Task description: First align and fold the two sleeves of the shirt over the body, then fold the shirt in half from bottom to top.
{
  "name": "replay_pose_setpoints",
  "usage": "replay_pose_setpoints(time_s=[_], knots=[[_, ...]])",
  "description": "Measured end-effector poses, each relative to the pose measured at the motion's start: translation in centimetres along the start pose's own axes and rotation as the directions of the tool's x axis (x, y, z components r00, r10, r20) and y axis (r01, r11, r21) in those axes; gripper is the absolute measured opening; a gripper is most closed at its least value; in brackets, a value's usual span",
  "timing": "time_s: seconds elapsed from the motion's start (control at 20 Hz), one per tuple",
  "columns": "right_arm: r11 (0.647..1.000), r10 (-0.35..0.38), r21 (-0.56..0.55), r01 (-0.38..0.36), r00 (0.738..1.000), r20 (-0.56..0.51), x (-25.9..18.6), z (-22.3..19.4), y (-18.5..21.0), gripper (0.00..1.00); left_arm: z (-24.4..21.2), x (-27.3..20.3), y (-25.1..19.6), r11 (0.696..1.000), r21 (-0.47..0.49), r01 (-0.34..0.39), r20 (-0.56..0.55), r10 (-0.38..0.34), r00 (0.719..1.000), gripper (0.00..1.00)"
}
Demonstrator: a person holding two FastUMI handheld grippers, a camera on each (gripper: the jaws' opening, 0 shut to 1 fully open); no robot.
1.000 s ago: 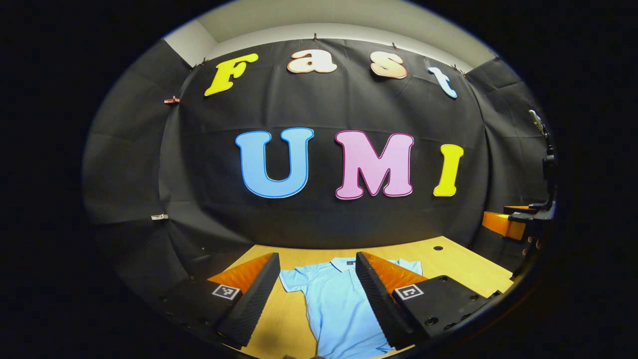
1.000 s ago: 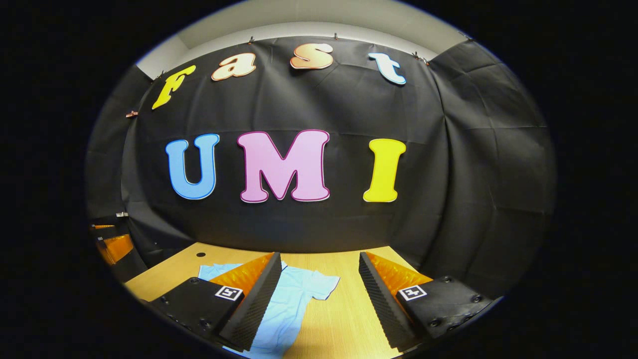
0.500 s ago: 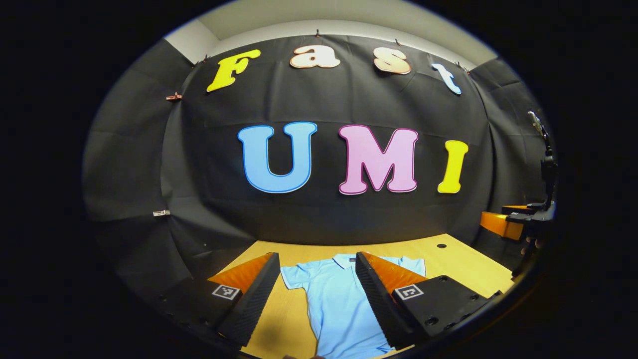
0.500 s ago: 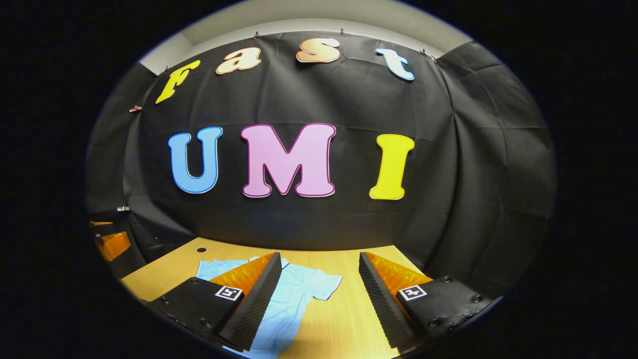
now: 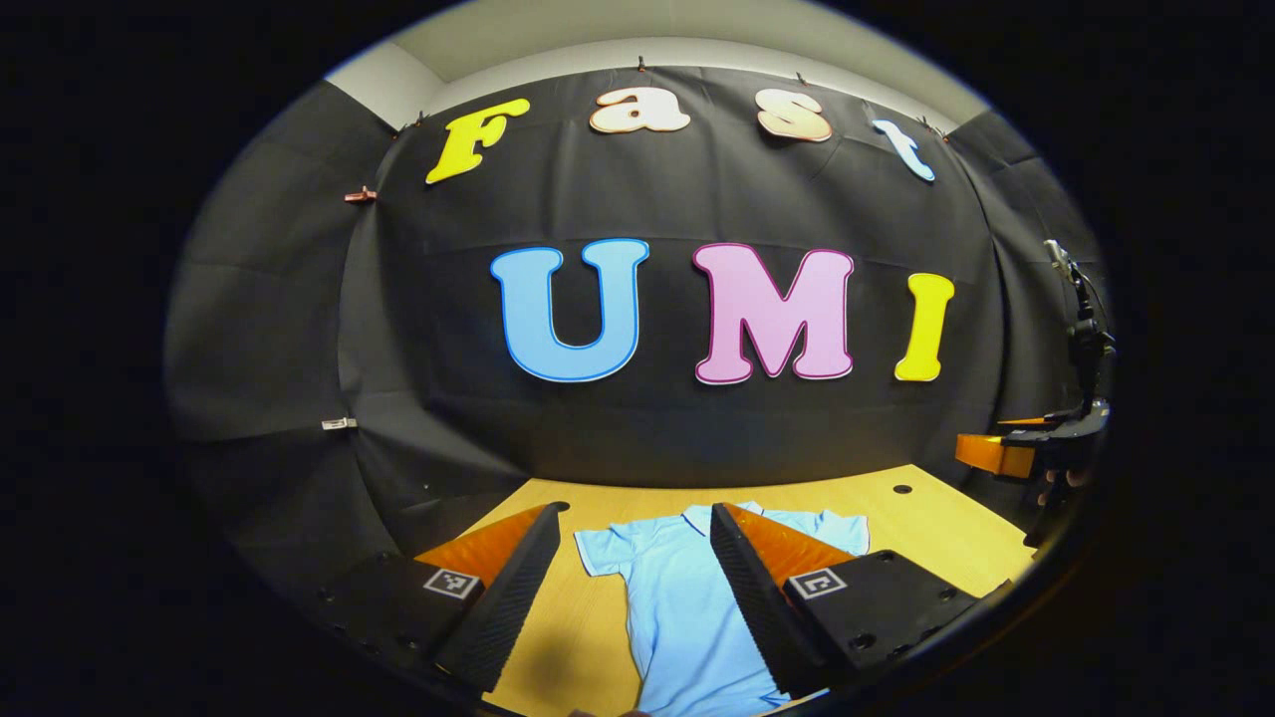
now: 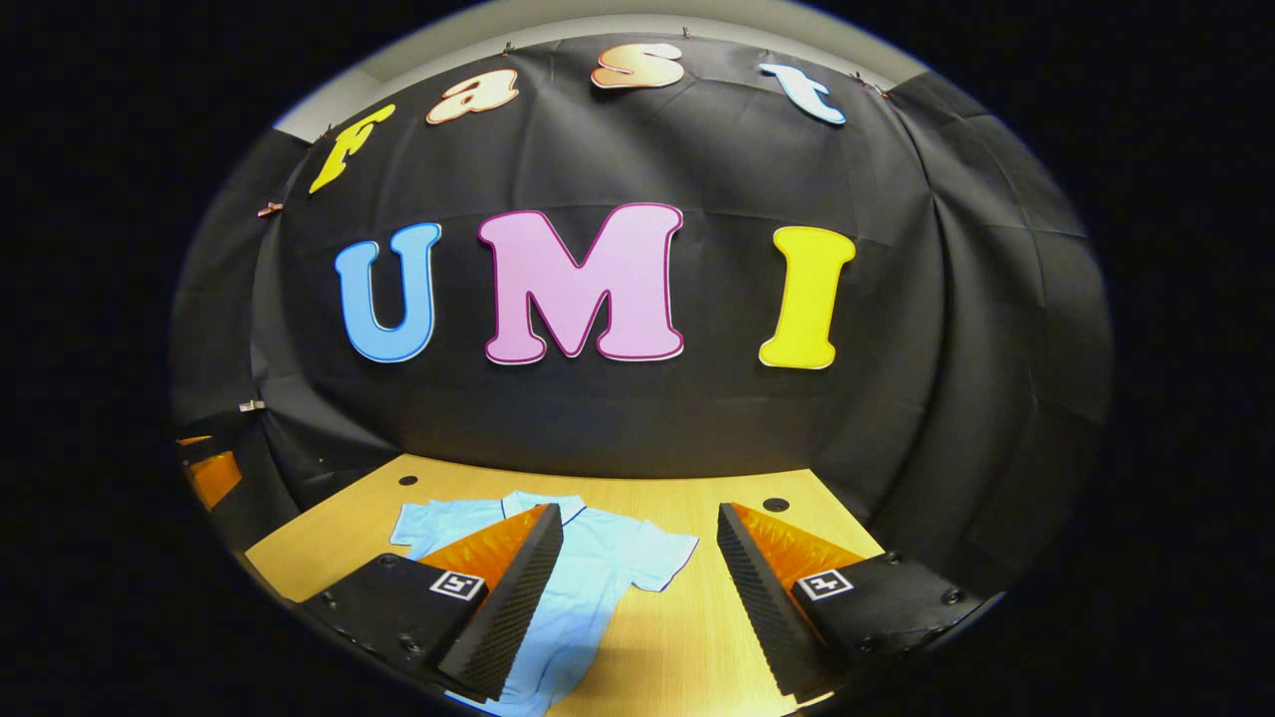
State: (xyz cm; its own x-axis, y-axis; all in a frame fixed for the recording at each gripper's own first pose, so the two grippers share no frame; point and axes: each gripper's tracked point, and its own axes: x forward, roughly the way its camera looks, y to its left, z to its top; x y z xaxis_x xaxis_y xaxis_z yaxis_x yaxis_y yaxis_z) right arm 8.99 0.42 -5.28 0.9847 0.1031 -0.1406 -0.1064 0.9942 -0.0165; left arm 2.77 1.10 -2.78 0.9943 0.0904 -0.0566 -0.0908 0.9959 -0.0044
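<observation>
Shirt (image 5: 687,597), pale blue with a collar, lies flat and face up on a light wooden table (image 5: 926,533), collar toward the black cloth wall (image 5: 687,428) at the far edge. Both short sleeves are spread out to the sides, unfolded. Bare wood shows on each side of the shirt and between the collar and the wall, with a small dark hole in the tabletop near each far corner. The table's far edge meets the cloth wall; its side edges drop into dark booth space.

In the left gripper view, the left gripper (image 5: 637,588) hovers above the near part of the table with its fingers wide apart and nothing between them; the shirt's body and one sleeve lie in the gap below. In the right gripper view, the right gripper (image 6: 642,597) likewise has its fingers spread wide and empty, with the shirt's other sleeve (image 6: 657,558) and bare wood between them. The opposite gripper shows faintly at the rim of each view, too dim to describe well.

Compared with a second ago, both views have tipped slightly downward, so more of the table and collar shows, and the shirt itself has not moved
</observation>
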Motion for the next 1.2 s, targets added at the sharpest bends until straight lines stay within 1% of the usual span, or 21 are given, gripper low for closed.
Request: replay_pose_setpoints(time_s=[0.1,0.2,0.45,0.6,0.75,0.9,1.05,1.2], knots=[[1.000,0.007,-0.004,-0.007,1.000,-0.010,1.6,-0.5,-0.3,0.98,-0.6,0.2,0.2,1.000,-0.002,-0.015,-0.012,0.015,1.000,0.97],[1.000,0.026,-0.008,-0.026,0.999,-0.043,3.0,-1.6,-0.6,0.97,-1.0,0.6,0.7,0.999,0.004,-0.048,-0.019,0.048,0.999,0.97],[1.000,0.022,-0.002,-0.022,0.995,-0.095,7.4,-3.6,-2.1,0.97,-2.2,1.8,0.8,0.996,0.009,-0.087,-0.044,0.087,0.995,0.97],[0.999,0.022,-0.025,-0.026,0.991,-0.130,10.1,-4.9,-2.7,0.97,-2.8,2.5,1.0,0.994,0.017,-0.108,-0.062,0.109,0.992,0.97],[0.999,0.047,-0.016,-0.051,0.979,-0.197,12.6,-7.2,-2.7,0.97,-3.6,3.3,1.4,0.990,0.020,-0.139,-0.086,0.141,0.986,0.97],[0.999,0.047,-0.007,-0.050,0.975,-0.219,15.0,-8.2,-2.8,0.98,-4.2,3.8,1.1,0.987,0.014,-0.159,-0.106,0.160,0.981,0.97],[0.998,0.049,-0.025,-0.058,0.966,-0.255,18.2,-9.9,-3.3,0.98,-5.0,4.3,0.8,0.985,0.028,-0.168,-0.127,0.171,0.977,0.97],[0.999,0.047,-0.006,-0.052,0.943,-0.331,21.1,-12.8,-3.9,0.97,-5.7,4.7,0.6,0.985,0.040,-0.169,-0.148,0.173,0.974,0.97]])
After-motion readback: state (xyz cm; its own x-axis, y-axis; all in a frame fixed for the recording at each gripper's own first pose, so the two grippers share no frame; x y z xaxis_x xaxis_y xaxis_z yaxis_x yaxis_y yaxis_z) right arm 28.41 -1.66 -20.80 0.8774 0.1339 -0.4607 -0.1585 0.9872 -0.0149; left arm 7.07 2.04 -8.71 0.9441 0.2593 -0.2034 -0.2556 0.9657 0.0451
